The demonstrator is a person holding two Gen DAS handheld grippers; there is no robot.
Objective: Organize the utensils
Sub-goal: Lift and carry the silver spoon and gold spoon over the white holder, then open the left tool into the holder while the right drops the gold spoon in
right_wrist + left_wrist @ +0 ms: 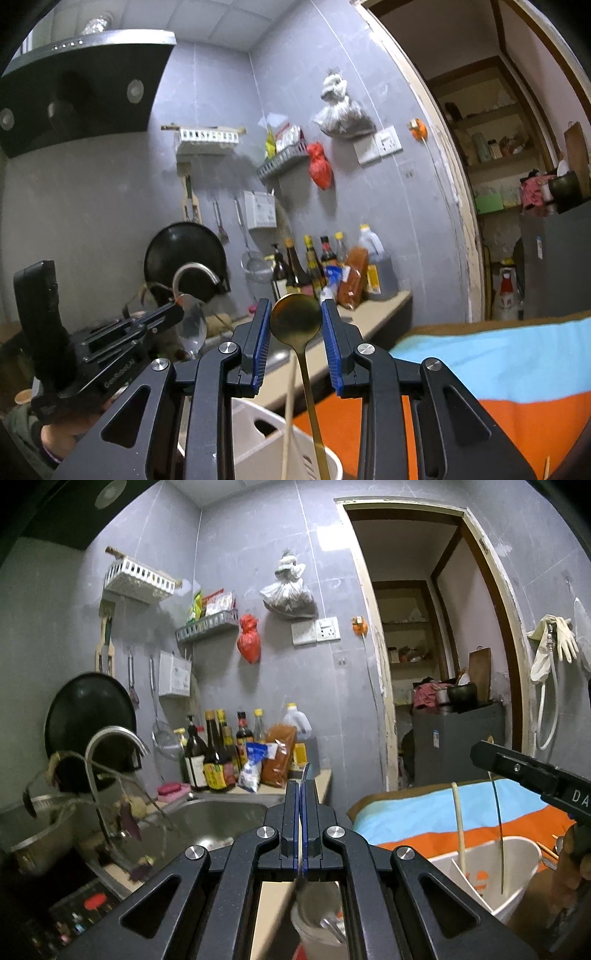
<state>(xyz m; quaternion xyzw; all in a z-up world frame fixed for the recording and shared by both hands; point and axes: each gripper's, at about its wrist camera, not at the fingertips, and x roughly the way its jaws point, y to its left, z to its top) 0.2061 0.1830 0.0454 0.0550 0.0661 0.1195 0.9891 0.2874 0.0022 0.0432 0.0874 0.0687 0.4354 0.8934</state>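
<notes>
L gripper [302,794] clamped on silver spoon [192,325], over sink [221,819]. R gripper [295,325] part open round gold spoon [295,314], pads not touching; handle down in white holder [258,443], near right.

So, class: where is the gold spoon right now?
In the right wrist view, the gold spoon stands upright, bowl up, between the right gripper's open fingers, untouched. Its handle drops into the white holder, beside a pale chopstick.
</notes>
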